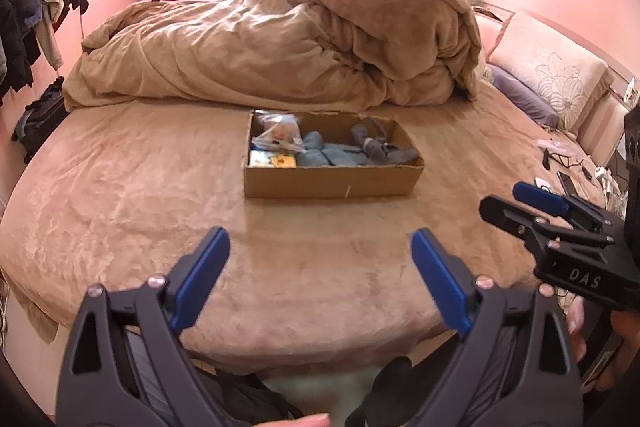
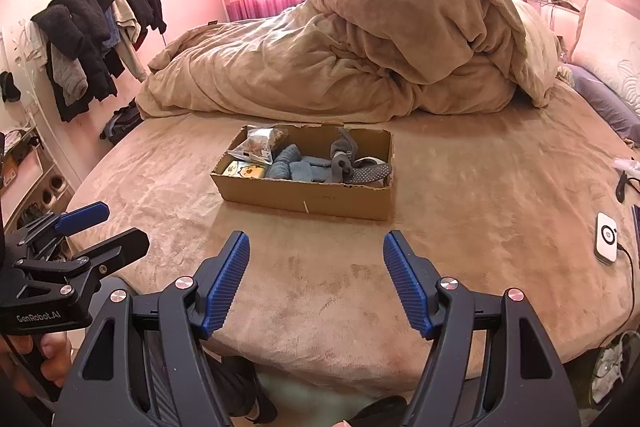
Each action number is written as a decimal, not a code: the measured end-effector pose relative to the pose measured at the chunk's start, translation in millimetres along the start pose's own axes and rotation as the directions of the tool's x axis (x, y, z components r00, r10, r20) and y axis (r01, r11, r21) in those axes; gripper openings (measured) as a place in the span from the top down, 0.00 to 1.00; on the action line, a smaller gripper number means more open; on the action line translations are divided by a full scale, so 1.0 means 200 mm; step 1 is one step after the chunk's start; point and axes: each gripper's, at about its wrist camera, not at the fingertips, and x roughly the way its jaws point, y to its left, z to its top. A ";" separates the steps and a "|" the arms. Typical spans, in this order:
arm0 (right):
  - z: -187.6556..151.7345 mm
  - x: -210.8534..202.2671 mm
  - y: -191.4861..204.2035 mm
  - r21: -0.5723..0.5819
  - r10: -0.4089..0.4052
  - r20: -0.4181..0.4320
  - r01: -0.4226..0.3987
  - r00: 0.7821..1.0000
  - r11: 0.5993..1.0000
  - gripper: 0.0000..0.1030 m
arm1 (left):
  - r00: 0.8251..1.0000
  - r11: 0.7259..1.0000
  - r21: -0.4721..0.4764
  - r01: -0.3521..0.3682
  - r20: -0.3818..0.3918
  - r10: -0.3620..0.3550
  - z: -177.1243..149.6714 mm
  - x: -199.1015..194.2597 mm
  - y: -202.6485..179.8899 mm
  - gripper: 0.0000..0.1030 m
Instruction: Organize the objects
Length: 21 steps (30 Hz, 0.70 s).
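Left gripper (image 1: 320, 267), right gripper (image 2: 316, 267) hovering wide apart, empty; cardboard box (image 2: 304, 197) sitting ahead, seemingly already packed.

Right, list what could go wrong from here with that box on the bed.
1. The cardboard box sits on a soft plush bedspread; pressing on one side might tip it.
2. The clear plastic bag stands above the box rim and may slip out if the box is nudged.
3. Both claws, left and right, are open and empty; the grey socks overlap the blue knit items, so one grab could drag several.
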 end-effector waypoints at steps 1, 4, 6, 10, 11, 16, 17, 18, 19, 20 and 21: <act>0.00 0.00 0.00 -0.001 -0.001 0.001 0.001 1.000 1.000 0.29 | 1.000 1.000 -0.001 -0.001 0.001 0.001 0.00 0.00 0.00 0.09; 0.00 -0.01 0.00 -0.003 -0.004 0.003 0.004 1.000 1.000 0.25 | 1.000 1.000 -0.004 -0.001 0.003 0.001 0.00 0.00 0.01 0.09; 0.01 -0.02 0.00 -0.003 -0.006 0.007 0.006 1.000 1.000 0.23 | 1.000 1.000 -0.008 -0.002 0.003 0.002 0.00 0.00 0.01 0.09; 0.02 -0.02 0.01 -0.005 -0.009 0.010 0.009 1.000 1.000 0.23 | 1.000 1.000 -0.017 -0.001 0.002 0.001 0.00 -0.01 0.03 0.09; 0.02 -0.02 0.01 -0.006 -0.009 0.011 0.009 1.000 1.000 0.23 | 1.000 1.000 -0.018 0.000 0.002 0.000 0.00 -0.01 0.03 0.09; 0.02 -0.02 0.01 -0.004 -0.009 0.009 0.009 1.000 1.000 0.23 | 1.000 1.000 -0.022 -0.001 0.000 0.001 0.00 0.00 0.04 0.09; 0.02 -0.02 0.01 -0.004 -0.008 0.008 0.008 1.000 1.000 0.23 | 1.000 1.000 -0.023 -0.002 0.000 0.002 0.00 0.00 0.04 0.09; 0.02 -0.02 0.01 -0.005 -0.009 0.008 0.009 1.000 1.000 0.23 | 1.000 1.000 -0.023 -0.002 -0.001 0.002 0.00 0.00 0.04 0.09; 0.03 -0.02 0.01 -0.005 -0.008 0.009 0.008 1.000 1.000 0.23 | 1.000 1.000 -0.025 -0.003 -0.002 0.003 0.00 0.00 0.05 0.09; 0.02 -0.02 0.01 -0.005 -0.008 0.009 0.008 1.000 1.000 0.23 | 1.000 1.000 -0.027 -0.004 -0.003 0.004 0.00 0.01 0.05 0.09; 0.02 -0.02 0.01 -0.005 -0.007 0.009 0.007 1.000 1.000 0.23 | 1.000 1.000 -0.028 -0.004 -0.004 0.004 0.00 0.01 0.05 0.09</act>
